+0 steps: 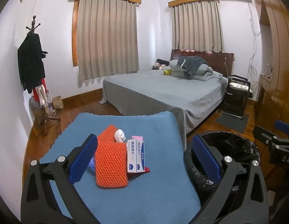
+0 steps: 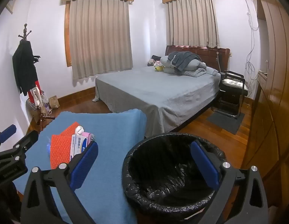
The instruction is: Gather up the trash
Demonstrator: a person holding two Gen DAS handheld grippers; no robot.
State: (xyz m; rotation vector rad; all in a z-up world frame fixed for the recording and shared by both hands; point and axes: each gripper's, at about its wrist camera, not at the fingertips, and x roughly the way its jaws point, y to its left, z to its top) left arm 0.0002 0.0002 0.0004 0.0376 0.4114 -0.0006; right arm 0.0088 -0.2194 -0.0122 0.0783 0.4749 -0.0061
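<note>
Both tools, left tool (image 1: pixel 144 157) and right tool (image 2: pixel 144 160), wide open, empty. Approach white box (image 1: pixel 136 155) squarely near surface (image 1: pixel 144 196) middle; carry to lined bin (image 2: pixel 170 169) beside right edge.

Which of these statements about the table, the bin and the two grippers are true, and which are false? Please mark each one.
1. The round bin is lined with a black plastic bag. True.
2. The orange textured foam sheet already lies inside the bin. False: it lies on the blue cloth-covered table.
3. The left gripper is wide open and holds nothing. True.
4. The white and blue cardboard box lies flat on the floor. False: it stands on the table, against the foam sheet.
5. The right gripper is shut on a crumpled white paper ball. False: it is open and empty; the ball rests in the pile on the table.
</note>
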